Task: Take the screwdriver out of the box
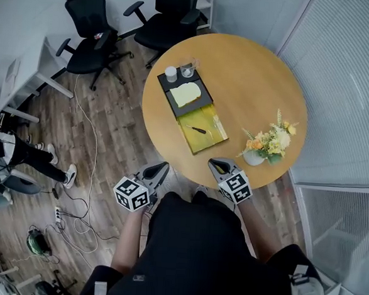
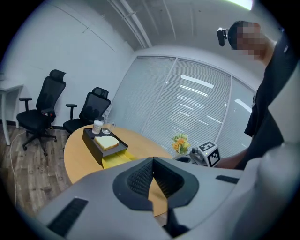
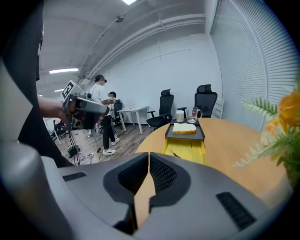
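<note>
Nearest first: the person in the black top (image 1: 196, 252) is covering most of both arms, so only the front ends of the tools are showing. The left gripper (image 1: 163, 167) is hanging just off the rim of the round wooden table (image 1: 259, 73) at about 7 o'clock. The right gripper (image 1: 216, 165) is poking over the rim at 6 o'clock. In their own views, both are pinching their jaws together at the tips with nothing caught between them.

The only print I'm making out is the black-and-white square patterning on the left marker cube (image 1: 133, 194) and the right marker cube (image 1: 238, 186). It isn't reading as letters.

Just past the right gripper, toward 12 o'clock, the flat yellow open box (image 1: 200, 143) is lying on the table. The small dark screwdriver (image 1: 197, 129) is lying inside it, well apart from both tools and too tiny to make out in detail. The left gripper's own body is cutting off most of that box in its view.

Touching the box's far end, the black rectangular tray (image 1: 165, 84) is holding a pale yellow slab (image 1: 185, 94); bread or sponge, I can't tell. At its far edge are a small white cup (image 1: 171, 73) and a clear glass mug (image 1: 188, 69).

Over at 4 o'clock, a white vase of yellow and orange flowers (image 1: 268, 142) is standing, blurred and cropped in the right gripper view. Beyond the table, two black office chairs (image 1: 91, 36) are sitting on the wood floor.
</note>
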The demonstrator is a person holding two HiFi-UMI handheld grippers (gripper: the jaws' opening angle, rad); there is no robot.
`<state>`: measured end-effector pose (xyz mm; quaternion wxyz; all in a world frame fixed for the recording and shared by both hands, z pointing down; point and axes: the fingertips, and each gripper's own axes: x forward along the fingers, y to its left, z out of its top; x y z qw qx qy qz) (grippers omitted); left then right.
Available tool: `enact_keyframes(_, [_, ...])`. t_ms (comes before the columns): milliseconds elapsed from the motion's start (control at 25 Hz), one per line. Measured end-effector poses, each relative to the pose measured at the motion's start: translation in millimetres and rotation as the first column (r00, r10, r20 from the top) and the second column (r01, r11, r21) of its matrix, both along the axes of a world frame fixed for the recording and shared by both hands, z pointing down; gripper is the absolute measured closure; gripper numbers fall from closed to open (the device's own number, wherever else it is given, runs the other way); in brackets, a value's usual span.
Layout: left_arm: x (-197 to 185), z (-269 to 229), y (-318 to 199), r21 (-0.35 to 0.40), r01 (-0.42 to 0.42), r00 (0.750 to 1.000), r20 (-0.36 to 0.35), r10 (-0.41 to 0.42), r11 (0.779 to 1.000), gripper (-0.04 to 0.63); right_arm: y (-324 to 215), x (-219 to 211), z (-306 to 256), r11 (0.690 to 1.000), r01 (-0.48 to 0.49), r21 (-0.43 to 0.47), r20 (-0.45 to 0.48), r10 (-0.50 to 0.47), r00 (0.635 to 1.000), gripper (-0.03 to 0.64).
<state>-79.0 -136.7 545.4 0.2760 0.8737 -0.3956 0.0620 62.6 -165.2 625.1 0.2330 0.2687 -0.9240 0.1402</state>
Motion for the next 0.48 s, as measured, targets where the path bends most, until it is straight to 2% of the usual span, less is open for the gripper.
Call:
enact_keyframes(200, [6.9,1.7,-6.4,-0.007,-0.009,0.999,0.041,0.010,1.000,0.589,-4.1,-6.8,8.4,0.999,0.027,-0.019,0.020,-0.026,0.999,0.609])
enact_keyframes(360, [9.6,-1.9,-25.2,-0.007,-0.009,1.000,0.006,0.009,1.000,0.589,-13.5,-11.5,14.0,0.999,0.030,-0.031,0.013,-0.030,0.999,0.609])
enact_keyframes(480, [10.3,2.0,-37.0,-0.015,-0.042,0.999,0.001,0.042,0.999,0.589,-20.2,-15.1,17.0,0.999,0.016,-0.038,0.001,-0.016,1.000,0.609])
